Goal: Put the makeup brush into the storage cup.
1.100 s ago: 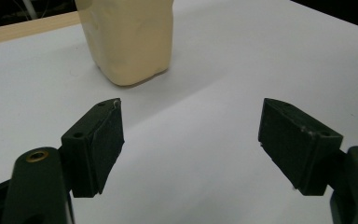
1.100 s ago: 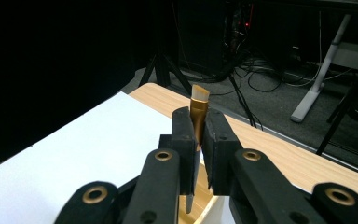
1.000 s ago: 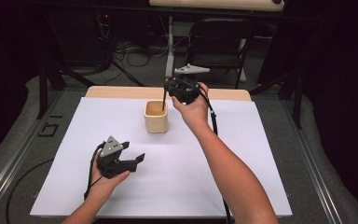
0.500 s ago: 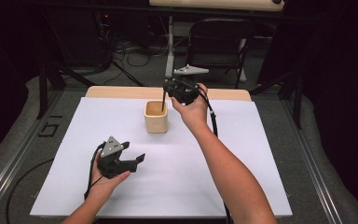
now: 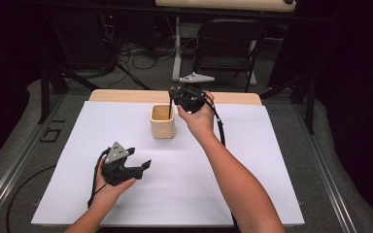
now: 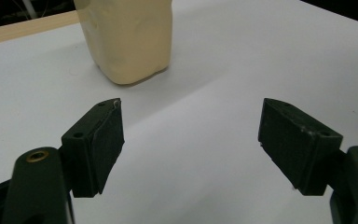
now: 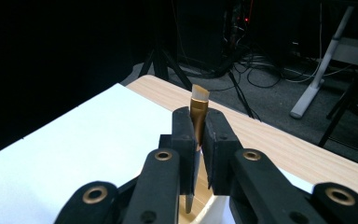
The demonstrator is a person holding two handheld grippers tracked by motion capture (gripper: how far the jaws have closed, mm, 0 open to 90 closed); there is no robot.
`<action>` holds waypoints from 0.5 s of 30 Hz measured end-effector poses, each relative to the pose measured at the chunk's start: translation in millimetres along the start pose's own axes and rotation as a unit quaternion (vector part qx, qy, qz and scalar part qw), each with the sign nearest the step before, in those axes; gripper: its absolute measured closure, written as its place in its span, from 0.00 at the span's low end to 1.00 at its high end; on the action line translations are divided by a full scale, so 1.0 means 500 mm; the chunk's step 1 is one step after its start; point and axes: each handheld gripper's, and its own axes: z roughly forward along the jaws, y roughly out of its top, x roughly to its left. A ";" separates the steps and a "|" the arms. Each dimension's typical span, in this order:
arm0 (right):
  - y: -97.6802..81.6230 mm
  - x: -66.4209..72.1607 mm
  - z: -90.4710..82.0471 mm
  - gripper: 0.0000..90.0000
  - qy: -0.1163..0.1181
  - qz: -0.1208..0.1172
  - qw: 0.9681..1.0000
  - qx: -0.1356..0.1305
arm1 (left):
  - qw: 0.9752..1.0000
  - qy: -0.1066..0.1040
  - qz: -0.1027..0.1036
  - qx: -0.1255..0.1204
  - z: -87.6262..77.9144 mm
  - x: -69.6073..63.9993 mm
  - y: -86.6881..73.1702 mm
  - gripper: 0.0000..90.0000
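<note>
brush (image 7: 198, 109): slim dark handle, gold ferrule, pale flat bristles upward; upright, clamped between jaws, lower end dipping into cup | cup (image 5: 162, 121): cream, squarish, rounded corners, open top; upright on white worktop, far centre, just left of brush

Bright overhead light is washing out my white table sheet (image 5: 252, 160), the room beyond is sinking into darkness, and my nearest jaws are blurring softly.
</note>
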 end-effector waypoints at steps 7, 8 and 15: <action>-0.015 -0.002 0.010 0.93 -0.001 0.003 1.000 0.004 | 1.000 0.000 0.000 0.000 0.000 0.000 0.000 0.25; -0.017 -0.003 0.011 0.93 0.000 0.003 1.000 0.004 | 1.000 0.000 -0.001 0.000 -0.001 0.000 0.000 0.25; -0.029 -0.001 0.019 0.93 0.002 0.004 1.000 0.007 | 1.000 0.000 -0.001 0.000 -0.001 0.001 0.000 0.25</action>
